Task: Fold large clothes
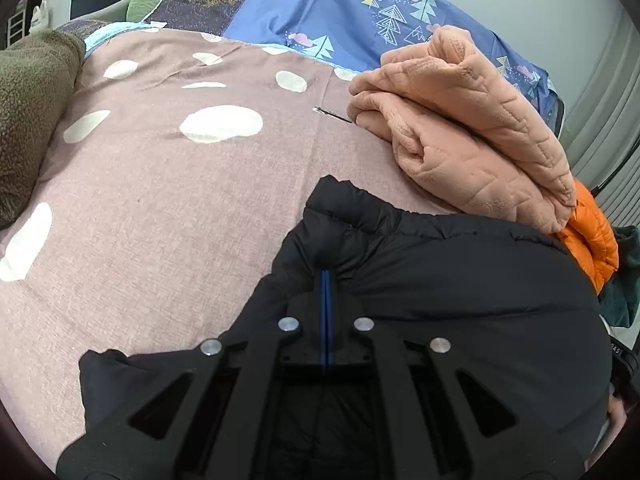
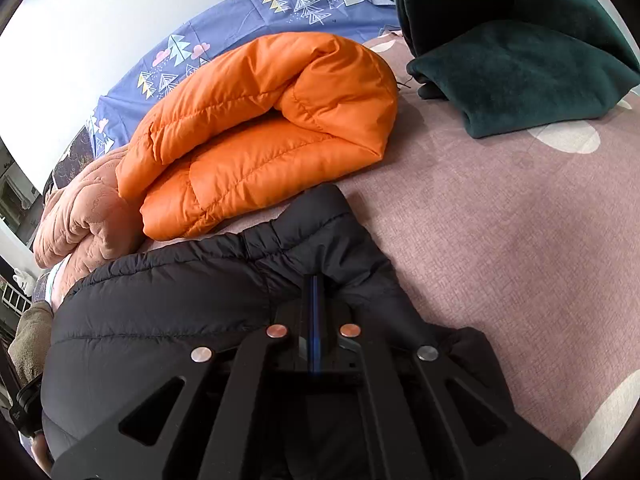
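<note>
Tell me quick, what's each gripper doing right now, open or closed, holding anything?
Left gripper: closed, pinching the black puffer jacket.
Right gripper: closed, pinching the same jacket.

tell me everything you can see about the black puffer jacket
The black puffer jacket is a matte, quilted, padded garment with stitched channels. It lies bunched on the pink spotted bedsheet, partly lifted. The left gripper and the right gripper are each shut on a fold of it. Its far edge lies against the folded orange jacket and the peach fleece blanket.
</note>
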Tool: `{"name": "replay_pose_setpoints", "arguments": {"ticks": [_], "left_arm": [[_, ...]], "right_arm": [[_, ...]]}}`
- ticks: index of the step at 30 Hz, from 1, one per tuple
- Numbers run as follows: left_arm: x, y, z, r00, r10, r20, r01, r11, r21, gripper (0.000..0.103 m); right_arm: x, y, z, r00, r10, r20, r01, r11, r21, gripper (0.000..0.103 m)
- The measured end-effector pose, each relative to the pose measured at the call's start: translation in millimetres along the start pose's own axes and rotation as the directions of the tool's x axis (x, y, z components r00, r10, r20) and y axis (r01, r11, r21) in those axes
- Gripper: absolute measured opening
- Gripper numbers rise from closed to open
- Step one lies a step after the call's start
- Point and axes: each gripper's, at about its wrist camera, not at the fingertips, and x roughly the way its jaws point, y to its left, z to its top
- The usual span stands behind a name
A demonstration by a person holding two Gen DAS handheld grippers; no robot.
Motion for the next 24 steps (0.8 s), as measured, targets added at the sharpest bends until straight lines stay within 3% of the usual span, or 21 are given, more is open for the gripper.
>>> {"name": "replay_pose_setpoints", "arguments": {"ticks": [9, 13, 15, 17, 21, 24], "left_arm": [[-1, 0, 0, 1.000, 0.000, 0.003, 0.000, 1.000, 0.001, 0.002], [-16, -5, 4, 0.999, 0.004, 0.042, -0.005, 1.000, 0.013, 0.002], [-34, -20, 6, 0.994, 0.022, 0.103, -0.028, 0.998, 0.056, 0.004], [-56, -40, 8, 0.990, -0.032, 0.138, 0.022, 0.997, 0.071, 0.004], [-91, -96, 9, 0.974, -0.162, 0.158, 0.143, 0.981, 0.128, 0.004], [-95, -137, 2, 0.961, -0.231, 0.152, 0.198, 0.959, 0.204, 0.004]], "right_arm": [[0, 1, 5, 1.000, 0.005, 0.004, -0.005, 1.000, 0.000, 0.000], [-32, 17, 6, 0.994, -0.012, 0.104, 0.015, 0.999, -0.029, 0.003], [-58, 40, 6, 0.986, 0.050, 0.159, -0.044, 0.998, -0.044, 0.003], [-71, 62, 5, 0.978, 0.137, 0.156, -0.132, 0.990, -0.043, 0.003], [-77, 123, -1, 0.949, 0.299, 0.100, -0.295, 0.954, -0.052, 0.003], [-55, 151, -15, 0.938, 0.346, 0.034, -0.344, 0.938, -0.044, 0.002]]}}
